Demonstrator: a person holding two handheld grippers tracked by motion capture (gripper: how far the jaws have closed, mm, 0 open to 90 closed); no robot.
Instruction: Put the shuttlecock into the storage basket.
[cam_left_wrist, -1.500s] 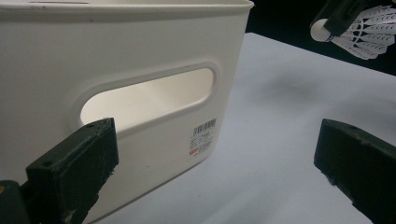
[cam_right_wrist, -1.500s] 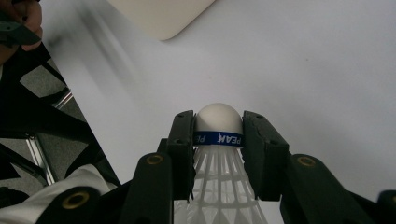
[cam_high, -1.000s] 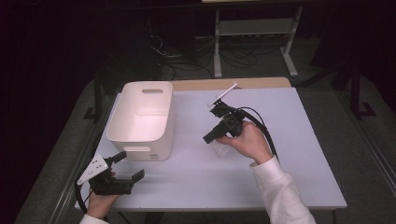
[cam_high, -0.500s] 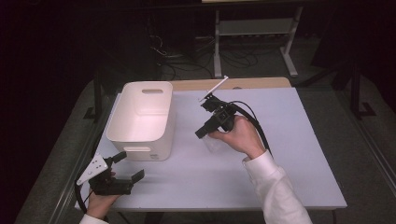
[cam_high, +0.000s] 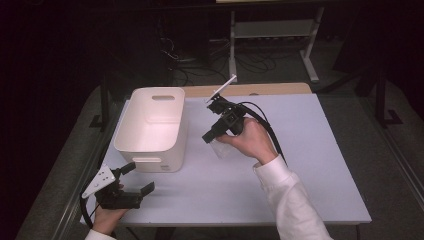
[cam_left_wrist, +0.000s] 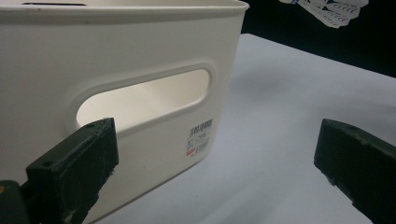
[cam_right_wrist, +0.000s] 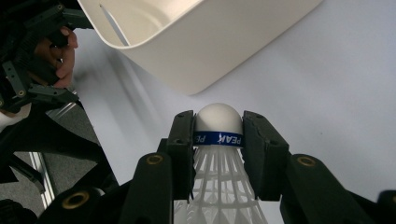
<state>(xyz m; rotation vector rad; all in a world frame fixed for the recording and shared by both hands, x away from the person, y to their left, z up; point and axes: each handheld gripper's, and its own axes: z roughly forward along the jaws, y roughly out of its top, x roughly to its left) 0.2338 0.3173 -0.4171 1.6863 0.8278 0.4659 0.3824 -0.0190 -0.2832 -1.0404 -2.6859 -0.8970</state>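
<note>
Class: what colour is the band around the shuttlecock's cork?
Blue band with white lettering, clearest in the right gripper view.

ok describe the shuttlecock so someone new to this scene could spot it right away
Start at the white bin on the pale table. Just right of it, the right gripper grips the shuttlecock by its rounded white cork tip. A blue band printed PEAK and white skirt mark it out.

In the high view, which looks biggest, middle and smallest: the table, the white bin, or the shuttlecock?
1. Table, biggest.
2. White bin, middle.
3. Shuttlecock, smallest, though the right tool and hand partly hide it.
</note>
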